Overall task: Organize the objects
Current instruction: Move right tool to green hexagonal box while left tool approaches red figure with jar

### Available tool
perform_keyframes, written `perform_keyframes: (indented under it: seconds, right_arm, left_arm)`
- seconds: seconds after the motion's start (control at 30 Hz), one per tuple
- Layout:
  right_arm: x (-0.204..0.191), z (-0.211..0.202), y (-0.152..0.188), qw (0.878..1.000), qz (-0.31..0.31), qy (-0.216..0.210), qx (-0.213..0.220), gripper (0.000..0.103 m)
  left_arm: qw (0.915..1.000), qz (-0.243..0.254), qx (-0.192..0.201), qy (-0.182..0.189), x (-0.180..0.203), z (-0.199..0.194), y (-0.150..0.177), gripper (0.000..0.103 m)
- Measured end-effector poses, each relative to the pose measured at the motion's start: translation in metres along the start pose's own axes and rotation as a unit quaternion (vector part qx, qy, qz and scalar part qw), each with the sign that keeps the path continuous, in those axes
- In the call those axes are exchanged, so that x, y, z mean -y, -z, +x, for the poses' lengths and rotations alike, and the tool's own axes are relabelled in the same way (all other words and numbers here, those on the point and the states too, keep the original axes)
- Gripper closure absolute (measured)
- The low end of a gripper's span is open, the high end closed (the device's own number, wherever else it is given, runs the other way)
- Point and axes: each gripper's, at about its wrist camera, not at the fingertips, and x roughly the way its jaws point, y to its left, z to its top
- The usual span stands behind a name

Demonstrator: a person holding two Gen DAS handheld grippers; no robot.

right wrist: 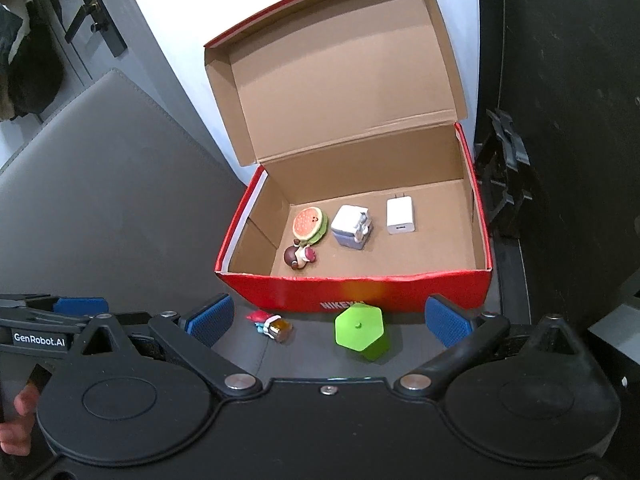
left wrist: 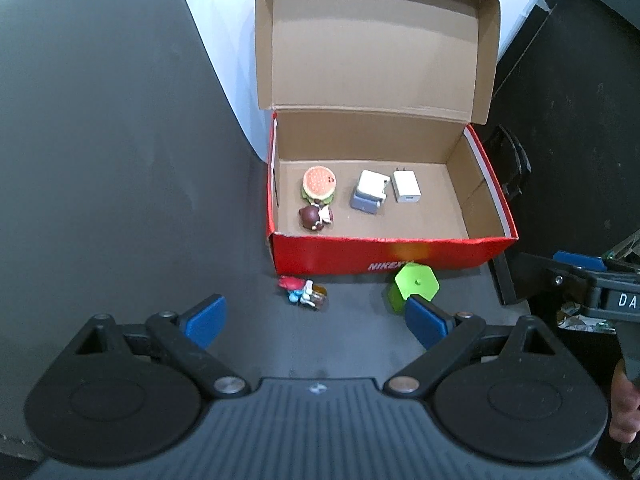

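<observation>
Nearest, both empty and spread wide: left hand-held gripper [left wrist: 316, 322], right hand-held gripper [right wrist: 328, 320]. Just beyond, left to pack, on the bench [left wrist: 120, 200] beside the box front: small red figure [left wrist: 303, 292] and green hexagonal piece [left wrist: 412, 286]. Farther, already inside the open red box [left wrist: 392, 254]: burger toy [left wrist: 319, 184], brown figure [left wrist: 314, 216], two chargers [left wrist: 370, 192].

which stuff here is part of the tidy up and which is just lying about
Job:
- open red cardboard shoebox
- burger-shaped toy, brown-haired figurine, grey-blue plug adapter and white charger inside it
- green hexagonal cup and small red-capped figurine outside

Lying about:
- black door handle
- black clip
</observation>
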Motion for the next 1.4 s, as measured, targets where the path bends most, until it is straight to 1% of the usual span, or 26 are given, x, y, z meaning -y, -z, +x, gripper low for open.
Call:
perform_keyframes:
  seconds: [0.2,0.47,0.57,0.73,1.1,1.3,1.4]
  right_arm:
    - [-0.003,0.001,0.006,1.0,-0.001,0.013,-0.008,0.0]
    - [-0.005,0.009,0.014,0.998,0.0,0.054,-0.024,0.0]
    - [-0.005,0.012,0.016,0.998,-0.002,0.063,-0.027,0.0]
    - [-0.006,0.02,0.02,0.997,0.0,0.065,-0.039,0.0]
    - [-0.013,0.037,0.027,0.997,-0.005,0.062,-0.045,0.0]
    - [-0.011,0.046,0.03,0.997,0.004,0.06,-0.044,0.0]
    - [-0.008,0.052,0.034,0.997,0.017,0.053,-0.044,0.002]
  left_arm:
    - [0.9999,-0.005,-0.012,0.005,0.0,0.004,0.004,0.008]
    - [0.9997,-0.009,-0.021,0.007,0.003,0.014,0.006,0.008]
    - [0.9996,-0.015,-0.024,0.009,0.002,0.018,0.006,0.008]
    - [0.9994,-0.02,-0.027,0.009,0.0,0.022,0.007,0.008]
    - [0.9991,-0.022,-0.035,0.002,-0.003,0.036,0.006,0.008]
    - [0.9983,-0.037,-0.044,-0.006,-0.007,0.048,0.008,0.008]
    - [0.9979,-0.044,-0.045,-0.013,-0.008,0.054,0.008,0.008]
